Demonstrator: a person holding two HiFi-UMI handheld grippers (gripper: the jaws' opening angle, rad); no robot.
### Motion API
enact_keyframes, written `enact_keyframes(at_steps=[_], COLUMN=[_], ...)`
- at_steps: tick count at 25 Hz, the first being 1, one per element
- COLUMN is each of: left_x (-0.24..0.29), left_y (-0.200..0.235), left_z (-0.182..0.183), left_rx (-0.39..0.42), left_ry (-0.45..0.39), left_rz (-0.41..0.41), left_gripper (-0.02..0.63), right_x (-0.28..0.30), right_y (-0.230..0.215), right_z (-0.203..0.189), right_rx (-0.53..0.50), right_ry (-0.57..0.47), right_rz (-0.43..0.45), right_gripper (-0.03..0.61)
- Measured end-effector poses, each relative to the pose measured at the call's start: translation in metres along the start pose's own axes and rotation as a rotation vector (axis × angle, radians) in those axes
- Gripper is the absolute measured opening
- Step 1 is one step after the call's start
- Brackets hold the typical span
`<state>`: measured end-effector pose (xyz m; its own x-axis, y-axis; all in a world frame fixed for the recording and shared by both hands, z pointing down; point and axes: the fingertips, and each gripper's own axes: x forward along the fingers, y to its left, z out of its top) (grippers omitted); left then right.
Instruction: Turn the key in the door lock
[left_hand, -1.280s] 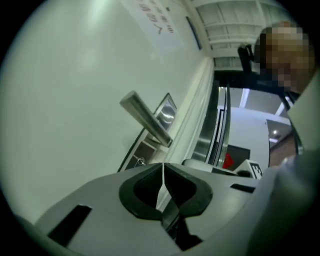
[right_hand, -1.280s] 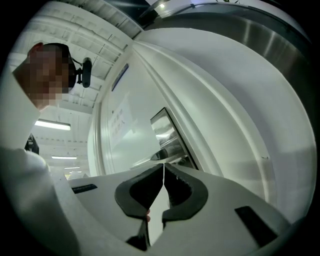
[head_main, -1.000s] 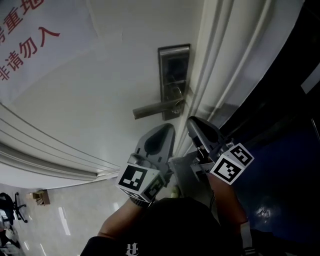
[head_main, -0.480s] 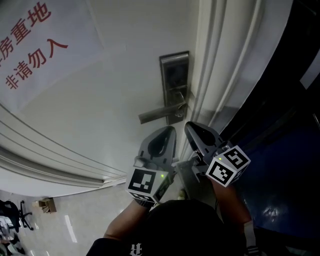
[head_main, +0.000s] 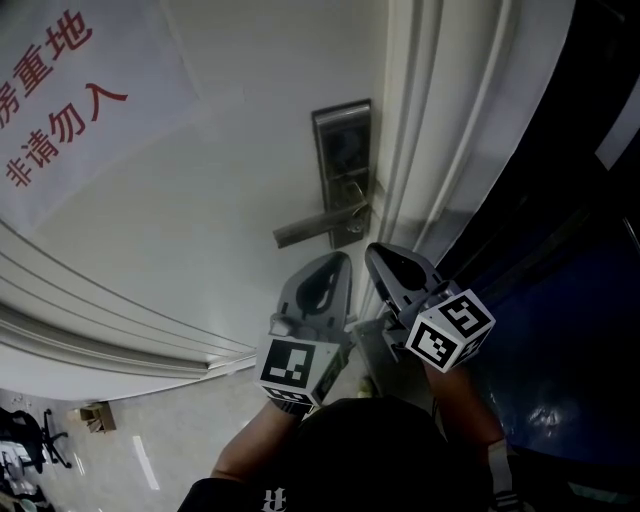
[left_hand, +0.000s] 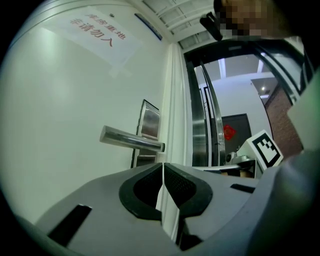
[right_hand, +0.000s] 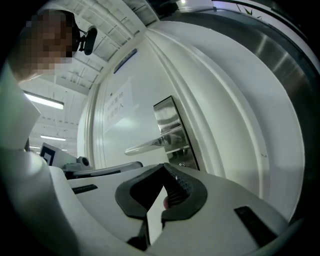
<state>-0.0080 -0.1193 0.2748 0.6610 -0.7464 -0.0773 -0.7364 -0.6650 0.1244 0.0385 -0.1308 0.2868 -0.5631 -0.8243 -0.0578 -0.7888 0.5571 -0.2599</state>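
Left tongs (head_main: 338, 262) and right tongs (head_main: 377, 252) both closed. Lock plate (head_main: 343, 150) at 12 o'clock, near, long axis 12-to-6. Right tongs nearer. Key not made out.

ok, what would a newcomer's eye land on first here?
The steel lock plate with its lever handle, at the right edge of the white door, mid-frame in the head view. Just below, the left gripper and right gripper point at it side by side, jaws together, short of the door. Upper left hangs a paper sign with red characters.
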Motion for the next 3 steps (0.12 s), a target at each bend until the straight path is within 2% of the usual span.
enact_keyframes(at_steps=[3], left_x=[0.0001], left_y=[0.0004], left_z=[-0.0016], left_rx=[-0.005], left_ry=[0.002], left_rz=[0.003], left_gripper=[0.015], right_x=[0.0], right_y=[-0.0014], right_z=[-0.001], right_rx=[0.002], right_ry=[0.004], right_rz=[-0.006], right_gripper=[0.014])
